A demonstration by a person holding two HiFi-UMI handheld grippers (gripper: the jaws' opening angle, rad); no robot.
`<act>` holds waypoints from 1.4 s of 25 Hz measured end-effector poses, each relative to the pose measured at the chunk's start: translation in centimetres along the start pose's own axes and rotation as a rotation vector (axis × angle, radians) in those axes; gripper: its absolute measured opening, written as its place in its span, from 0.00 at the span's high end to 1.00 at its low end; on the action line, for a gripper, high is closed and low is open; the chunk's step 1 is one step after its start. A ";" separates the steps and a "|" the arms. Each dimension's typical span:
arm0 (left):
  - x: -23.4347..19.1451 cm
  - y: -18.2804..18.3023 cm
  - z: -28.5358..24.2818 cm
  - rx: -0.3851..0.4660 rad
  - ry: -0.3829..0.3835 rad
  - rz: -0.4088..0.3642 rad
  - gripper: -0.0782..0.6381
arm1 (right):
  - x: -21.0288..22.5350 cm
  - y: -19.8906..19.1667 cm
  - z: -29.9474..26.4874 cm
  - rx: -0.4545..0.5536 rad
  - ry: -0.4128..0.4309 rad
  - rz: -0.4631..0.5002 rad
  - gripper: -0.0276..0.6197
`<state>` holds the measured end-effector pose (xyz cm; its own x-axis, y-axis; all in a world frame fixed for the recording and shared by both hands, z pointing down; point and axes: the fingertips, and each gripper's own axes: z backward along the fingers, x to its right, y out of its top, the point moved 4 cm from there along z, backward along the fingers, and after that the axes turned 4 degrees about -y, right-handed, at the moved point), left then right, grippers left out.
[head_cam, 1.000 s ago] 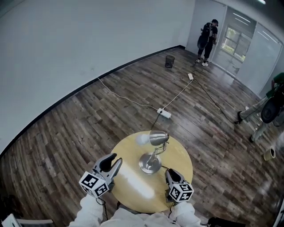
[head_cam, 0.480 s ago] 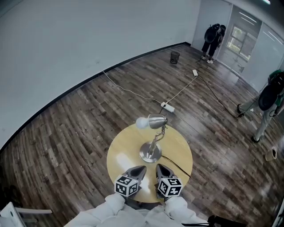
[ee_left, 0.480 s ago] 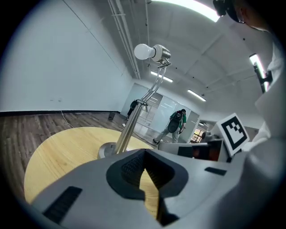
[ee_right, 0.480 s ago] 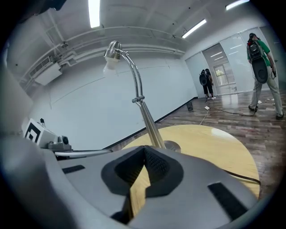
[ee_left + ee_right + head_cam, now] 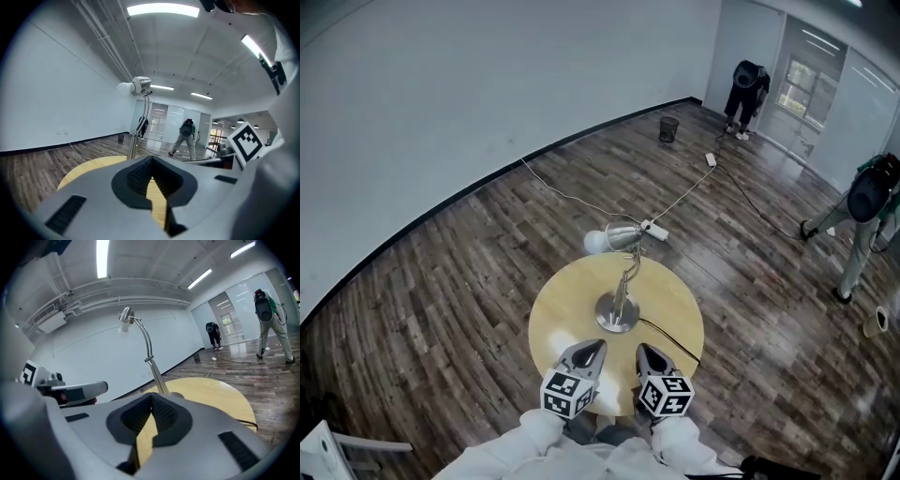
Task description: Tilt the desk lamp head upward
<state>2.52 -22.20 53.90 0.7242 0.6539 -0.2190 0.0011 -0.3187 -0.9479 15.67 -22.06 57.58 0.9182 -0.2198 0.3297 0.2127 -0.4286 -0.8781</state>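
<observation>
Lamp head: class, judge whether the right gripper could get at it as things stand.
Probably yes. The right gripper sits shut at the near edge of the table, nothing standing between it and the lamp head. Its jaws must open first.

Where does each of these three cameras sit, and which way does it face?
Head view: on the person's head, facing steeply down at table and desk lamp; left gripper, right gripper, sleeves show.
Left gripper view: on that gripper, facing along its shut jaws across the table; right gripper's cube at right.
Right gripper view: on that gripper, facing along shut jaws up the lamp; left gripper at left.
Shared: all show lamp and table.
</observation>
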 end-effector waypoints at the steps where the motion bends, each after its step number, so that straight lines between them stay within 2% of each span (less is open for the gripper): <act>1: 0.3 0.0 0.5 0.002 -0.001 0.006 0.89 | -0.4 -0.1 0.5 0.006 -0.001 0.003 0.94; 7: 1.5 -1.5 5.0 -0.004 0.012 0.010 0.89 | -3.5 -2.6 4.4 0.030 -0.033 -0.015 0.94; 13: 3.1 -2.8 10.7 0.047 -0.006 0.062 0.89 | -6.6 -6.0 9.0 0.022 -0.069 -0.041 0.94; 17: 4.0 -3.4 12.8 0.052 0.003 0.080 0.89 | -8.4 -6.4 10.7 0.029 -0.053 -0.016 0.94; 22: 5.2 -3.6 13.1 0.046 0.025 0.091 0.89 | -9.1 -5.3 11.7 0.050 -0.034 0.026 0.94; 26: 6.5 -3.5 12.8 0.048 0.013 0.078 0.89 | -9.0 -4.7 12.5 0.064 -0.020 0.041 0.94; 30: 6.9 -3.4 12.6 0.050 0.013 0.074 0.89 | -8.8 -4.8 12.7 0.058 -0.017 0.034 0.94; 35: 6.6 -3.6 12.4 0.042 0.011 0.073 0.89 | -9.0 -4.4 12.3 0.059 -0.024 0.072 0.94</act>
<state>-1.25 -8.21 53.00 0.7286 0.6224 -0.2859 -0.0809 -0.3363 -0.9383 10.55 -7.42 54.16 0.9392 -0.2270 0.2577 0.1649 -0.3600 -0.9183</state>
